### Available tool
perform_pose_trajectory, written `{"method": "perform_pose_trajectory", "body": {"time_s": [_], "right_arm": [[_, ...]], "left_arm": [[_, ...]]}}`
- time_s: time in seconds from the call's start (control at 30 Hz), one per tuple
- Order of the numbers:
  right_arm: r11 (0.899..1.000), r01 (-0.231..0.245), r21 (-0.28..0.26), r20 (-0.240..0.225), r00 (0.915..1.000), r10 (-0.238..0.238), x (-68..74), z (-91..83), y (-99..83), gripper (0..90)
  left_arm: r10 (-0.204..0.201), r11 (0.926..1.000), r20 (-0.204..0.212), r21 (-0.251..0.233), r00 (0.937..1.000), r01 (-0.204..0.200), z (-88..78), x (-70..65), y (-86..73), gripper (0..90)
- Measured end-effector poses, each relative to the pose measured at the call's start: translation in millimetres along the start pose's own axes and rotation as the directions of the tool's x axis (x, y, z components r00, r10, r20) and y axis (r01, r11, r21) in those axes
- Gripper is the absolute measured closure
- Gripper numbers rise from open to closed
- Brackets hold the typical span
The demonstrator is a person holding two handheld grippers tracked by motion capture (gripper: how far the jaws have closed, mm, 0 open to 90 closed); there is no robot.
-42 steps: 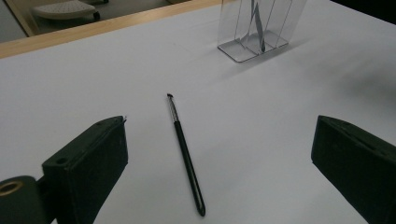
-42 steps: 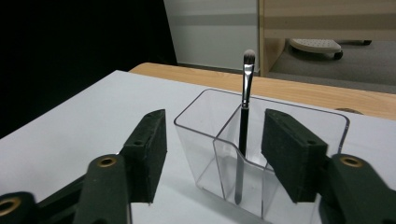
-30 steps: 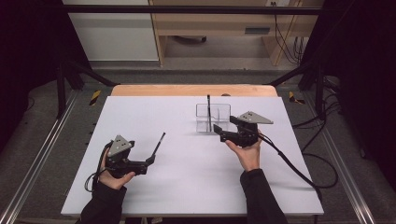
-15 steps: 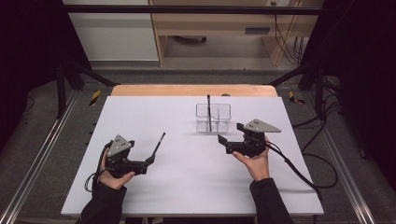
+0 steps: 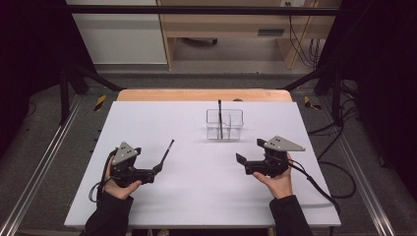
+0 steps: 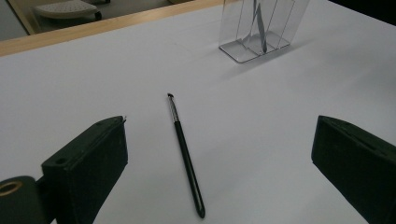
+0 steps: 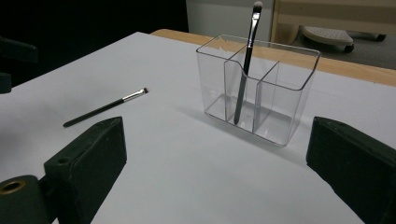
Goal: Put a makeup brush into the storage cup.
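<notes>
The right gripper is being drawn back from the clear organizer toward the table's near edge (a brush stands inside); its jaws have just been opening, and nothing is being held between them.

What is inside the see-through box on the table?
One black makeup brush stands in the clear box, leaning in a middle slot with its bristles sticking out the top. The other slots look empty. The walls are see-through, so nothing inside is hidden.
</notes>
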State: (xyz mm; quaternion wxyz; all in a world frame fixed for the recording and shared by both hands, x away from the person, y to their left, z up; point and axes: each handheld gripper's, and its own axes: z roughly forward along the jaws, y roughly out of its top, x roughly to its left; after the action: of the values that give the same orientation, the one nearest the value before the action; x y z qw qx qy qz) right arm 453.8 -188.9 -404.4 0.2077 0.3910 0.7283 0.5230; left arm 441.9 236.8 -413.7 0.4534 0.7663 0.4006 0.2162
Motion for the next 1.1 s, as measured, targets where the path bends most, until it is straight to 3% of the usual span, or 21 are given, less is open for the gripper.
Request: {"method": "perform_pose_trajectory", "body": {"time_s": [0.37, 1.1], "right_arm": [[1.0, -0.026, 0.0, 0.027, 0.9993, 0.026, -8.3, -20.2, -13.9, 5.1], [1.0, -0.022, -0.003, 0.051, 0.9985, 0.022, -9.7, -24.4, -16.8, 4.5]], "left_arm": [[0.007, 1.0, 0.0, 0.002, 1.0, -0.007, 0.6, -1.8, 0.8, 3.1], [0.02, 0.9998, -0.01, 0.007, 0.9998, -0.02, 1.9, -2.5, 10.6, 3.7]]}}
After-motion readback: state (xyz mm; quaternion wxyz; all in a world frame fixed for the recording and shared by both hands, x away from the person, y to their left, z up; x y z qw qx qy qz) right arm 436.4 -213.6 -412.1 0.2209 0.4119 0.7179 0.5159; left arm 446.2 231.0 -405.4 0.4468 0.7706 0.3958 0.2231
